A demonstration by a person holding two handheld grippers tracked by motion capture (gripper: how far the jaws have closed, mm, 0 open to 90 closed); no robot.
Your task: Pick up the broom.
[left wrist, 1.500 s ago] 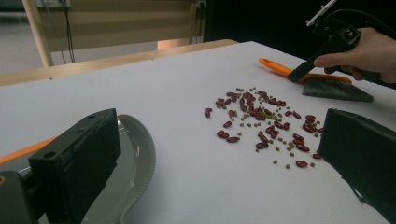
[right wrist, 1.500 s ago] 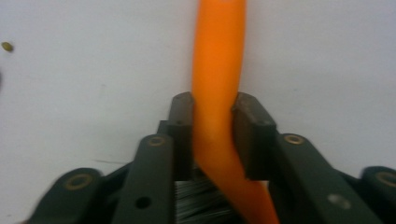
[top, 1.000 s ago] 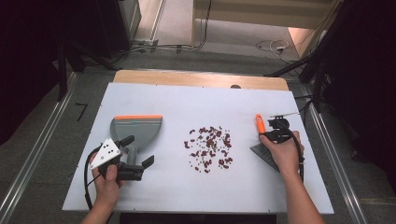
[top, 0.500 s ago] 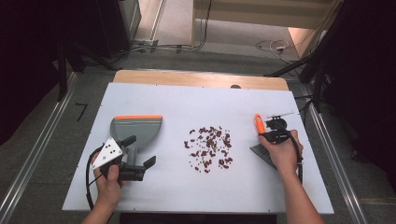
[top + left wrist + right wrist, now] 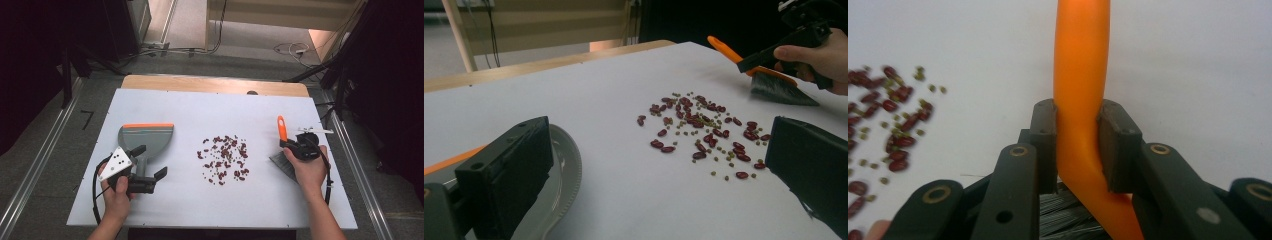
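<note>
The brush [image 5: 283, 142] has a curved, glossy orange plastic handle and a fan of dark grey bristles, which rest on the table [image 5: 200, 107] at its right side, just right of the beans [image 5: 223, 159]. The right gripper [image 5: 295, 148] is clamped on the handle: in the right gripper view the two black pads [image 5: 1118, 145] press it from both sides where it bends, and the bristles show beneath the jaws. The left gripper [image 5: 150, 175] sits near the table's left edge with its jaws wide apart and nothing between them; its matte black pads [image 5: 504, 175] look blocky and flat. Just beyond it lies the dustpan [image 5: 145, 137], grey plastic with an orange lip, its handle toward the gripper; whether they touch is hard to judge. The beans are small, dark red and shiny, mixed with tinier greenish grains, scattered loosely at mid-table. The table top is smooth, pale and matte, with a wooden strip at the far edge.
</note>
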